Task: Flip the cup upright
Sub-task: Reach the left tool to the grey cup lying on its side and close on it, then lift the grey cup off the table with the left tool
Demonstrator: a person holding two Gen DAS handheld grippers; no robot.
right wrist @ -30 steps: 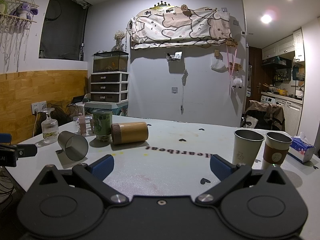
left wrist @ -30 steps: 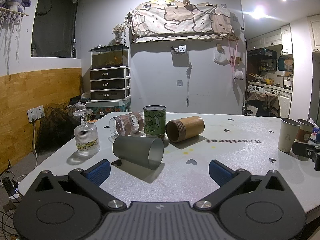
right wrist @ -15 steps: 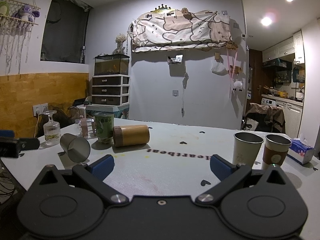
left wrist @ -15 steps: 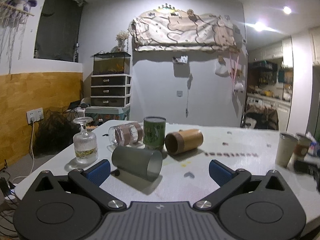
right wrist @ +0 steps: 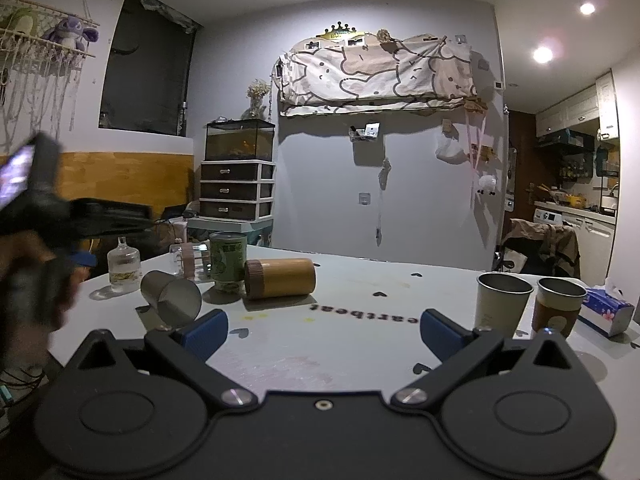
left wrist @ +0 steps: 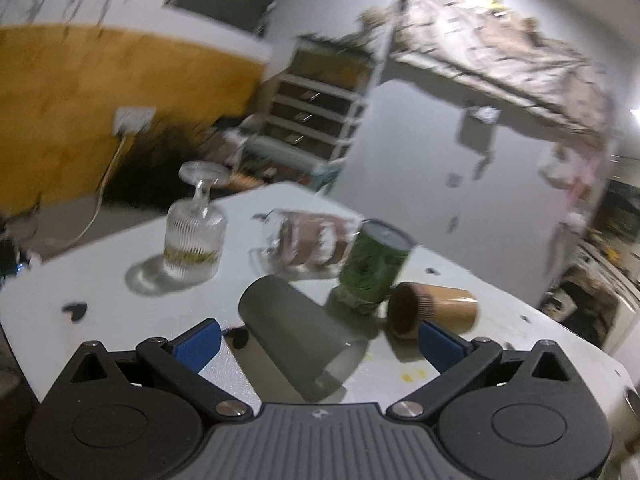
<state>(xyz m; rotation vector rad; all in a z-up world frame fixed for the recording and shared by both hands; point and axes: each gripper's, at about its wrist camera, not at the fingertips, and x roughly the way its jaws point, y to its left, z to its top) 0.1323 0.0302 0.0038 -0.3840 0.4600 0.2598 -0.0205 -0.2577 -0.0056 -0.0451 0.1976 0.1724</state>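
Note:
A frosted grey cup (left wrist: 294,338) lies on its side on the white table (left wrist: 100,272), mouth toward me. It lies between the wide-open blue fingers of my left gripper (left wrist: 320,340), which is tilted and just above it, not touching. The same cup (right wrist: 172,302) shows in the right wrist view at the table's left. My right gripper (right wrist: 322,330) is open and empty over the table's near middle. My left gripper shows there as a blur at the far left (right wrist: 36,216).
Behind the grey cup a clear glass (left wrist: 308,240) and a bamboo cup (left wrist: 432,310) lie on their sides, a green can (left wrist: 374,266) stands, and a ribbed glass (left wrist: 196,240) stands upside down. Two paper cups (right wrist: 504,304) and a tissue pack (right wrist: 608,310) stand at the right.
My left gripper has moved forward and tilted down over the grey cup, which now lies between its fingers. The right gripper has barely moved.

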